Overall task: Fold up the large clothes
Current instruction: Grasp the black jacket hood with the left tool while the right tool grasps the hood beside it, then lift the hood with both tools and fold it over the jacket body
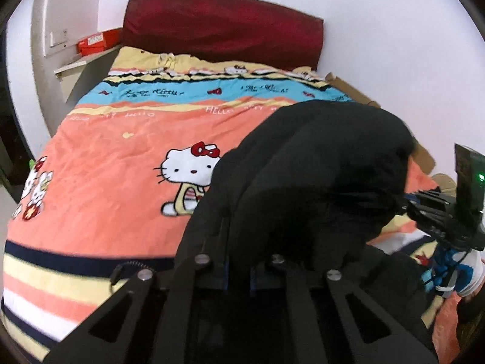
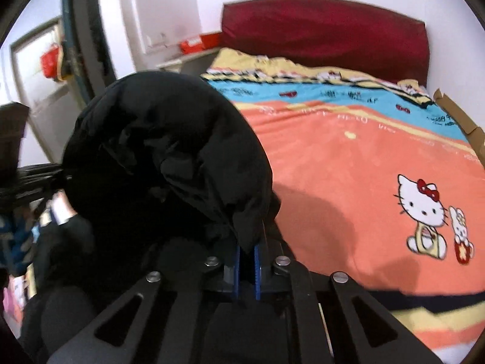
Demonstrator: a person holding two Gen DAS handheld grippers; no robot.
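A large black padded garment (image 1: 318,176) hangs bunched between my two grippers, held up above the bed. My left gripper (image 1: 238,261) is shut on one edge of it; the cloth drapes over the fingers and hides them. My right gripper (image 2: 247,254) is shut on another edge of the black garment (image 2: 163,157), cloth pinched between its blue pads (image 2: 257,270). The right gripper's body (image 1: 448,221) shows at the right of the left wrist view; the left gripper's body (image 2: 27,182) shows at the left of the right wrist view.
The bed has an orange Hello Kitty cover (image 1: 121,157) with blue and yellow bands and a dark red headboard (image 1: 224,27). A side shelf with a red box (image 1: 97,41) is at the bed's far left. Cardboard (image 2: 460,121) lines the right side. A doorway (image 2: 39,91) is left.
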